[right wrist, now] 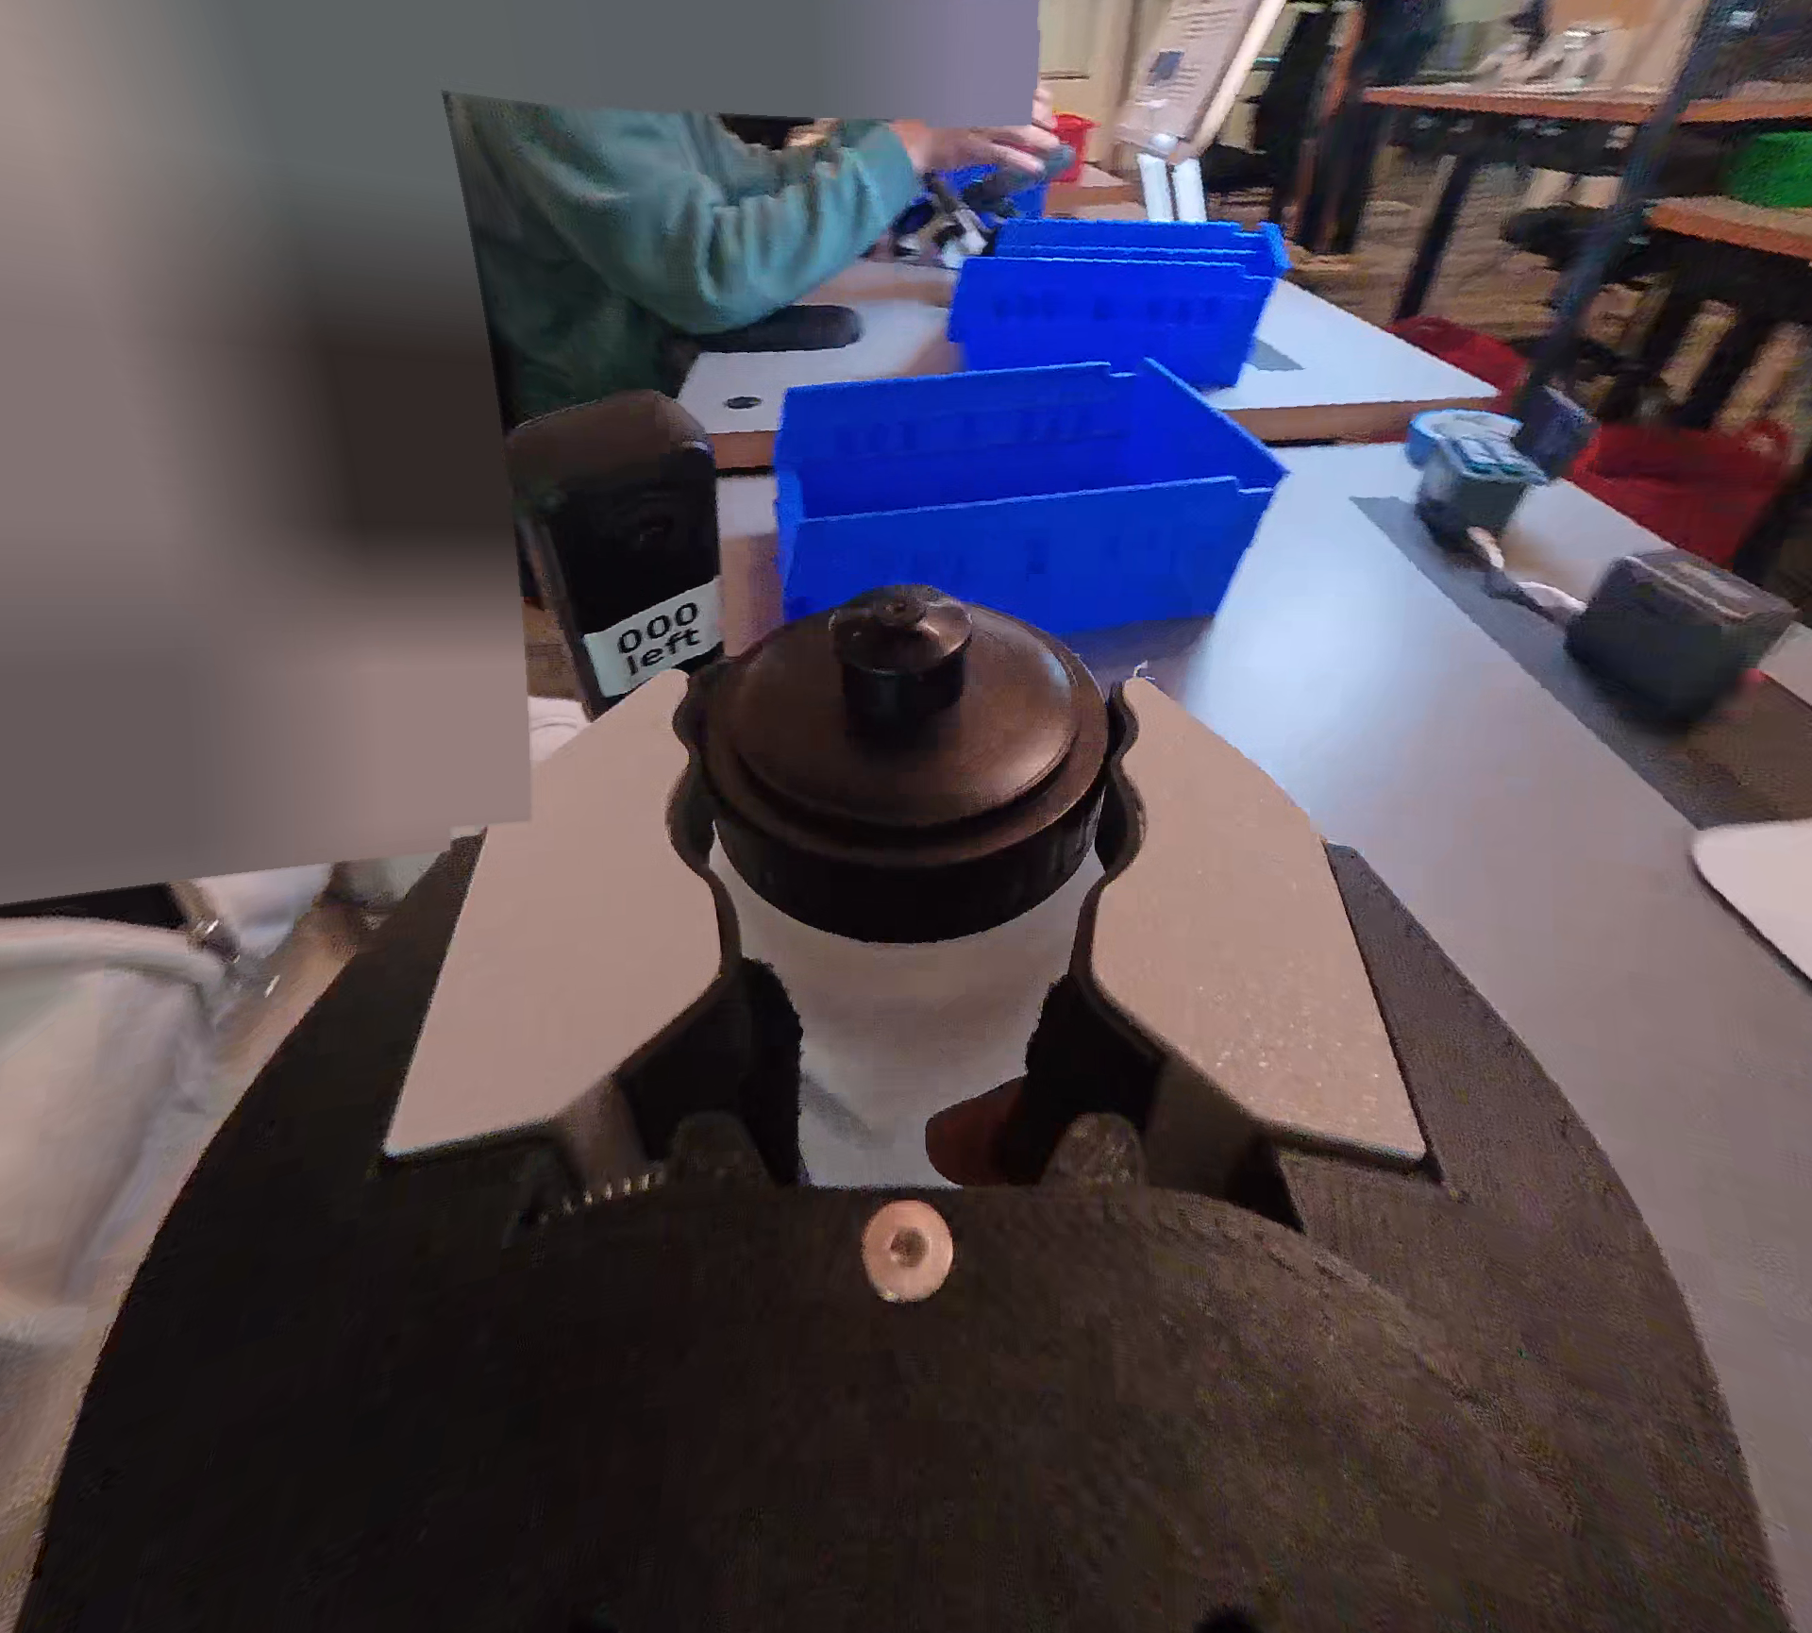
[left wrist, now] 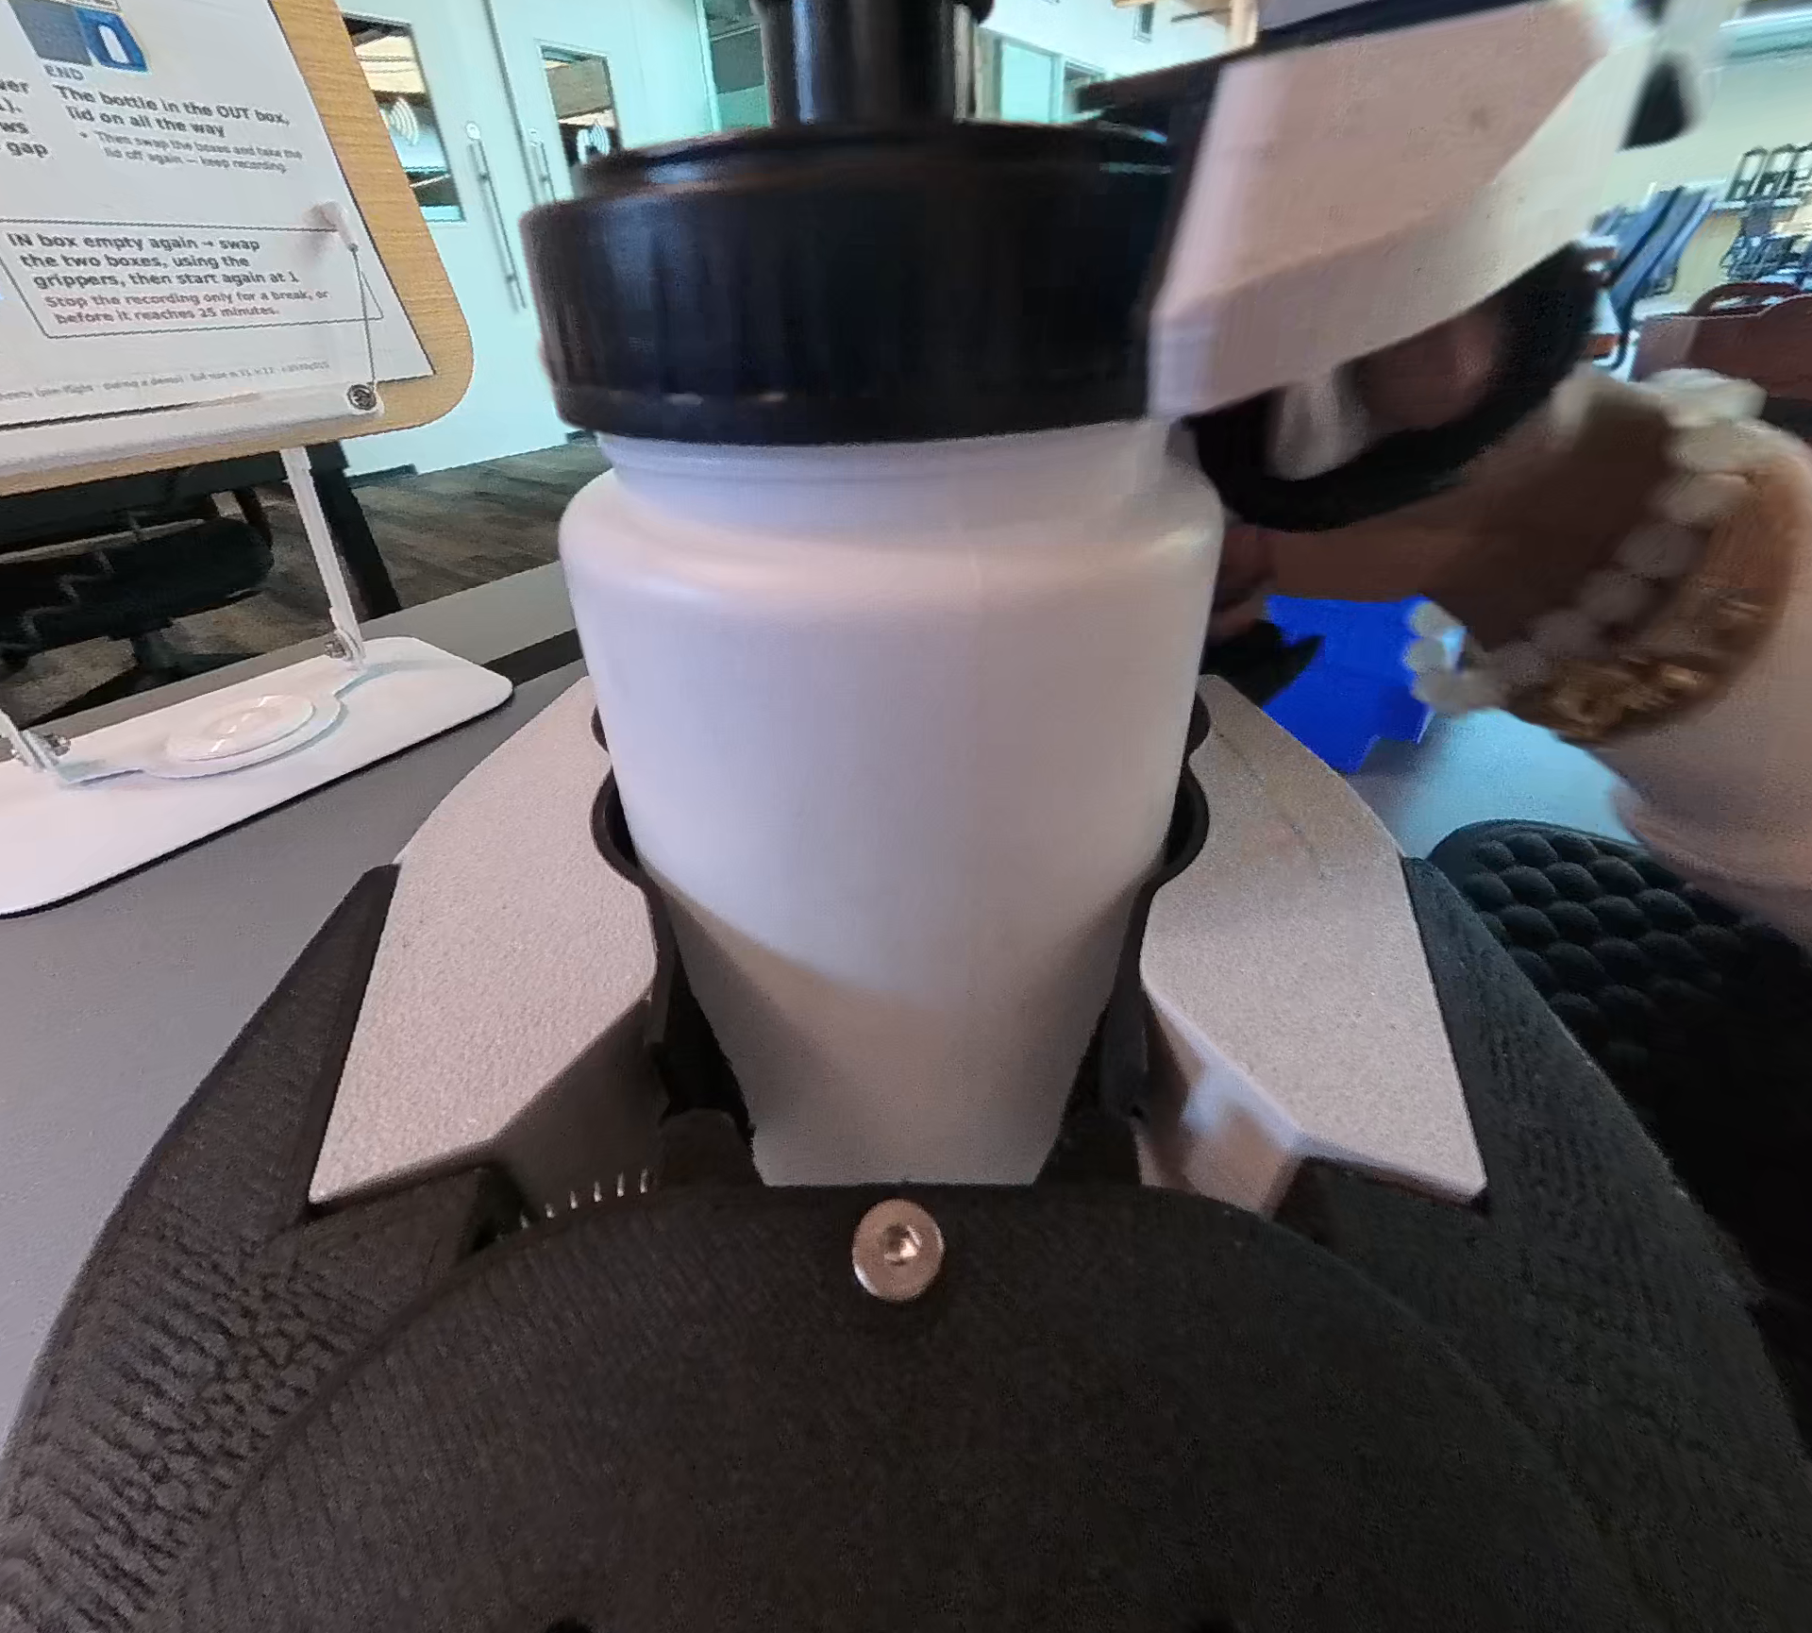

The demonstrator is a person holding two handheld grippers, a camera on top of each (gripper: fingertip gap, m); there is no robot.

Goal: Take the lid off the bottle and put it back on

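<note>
A white bottle (left wrist: 882, 605) with a black screw lid (left wrist: 843, 311) and a pull spout stands upright between my left gripper's (left wrist: 897, 703) fingers, which are shut on its body. In the right wrist view my right gripper (right wrist: 902, 693) is shut on the lid (right wrist: 882, 801) from both sides, with the bottle's white shoulder (right wrist: 882, 997) below it. One right gripper finger (left wrist: 1353, 213) presses the lid's right side in the left wrist view. The lid sits on the bottle's neck. The left gripper's body (right wrist: 637, 546) shows behind the bottle.
Blue bins (right wrist: 1020, 507) (right wrist: 1108, 301) stand on the grey table beyond the bottle. An instruction sheet on a stand (left wrist: 196, 164) with a white base (left wrist: 245, 733) is at the left. A black box (right wrist: 1677, 635) lies at the right. A person in a green sleeve (right wrist: 686, 233) works at the far table. Left tips to right tips: about 8 cm.
</note>
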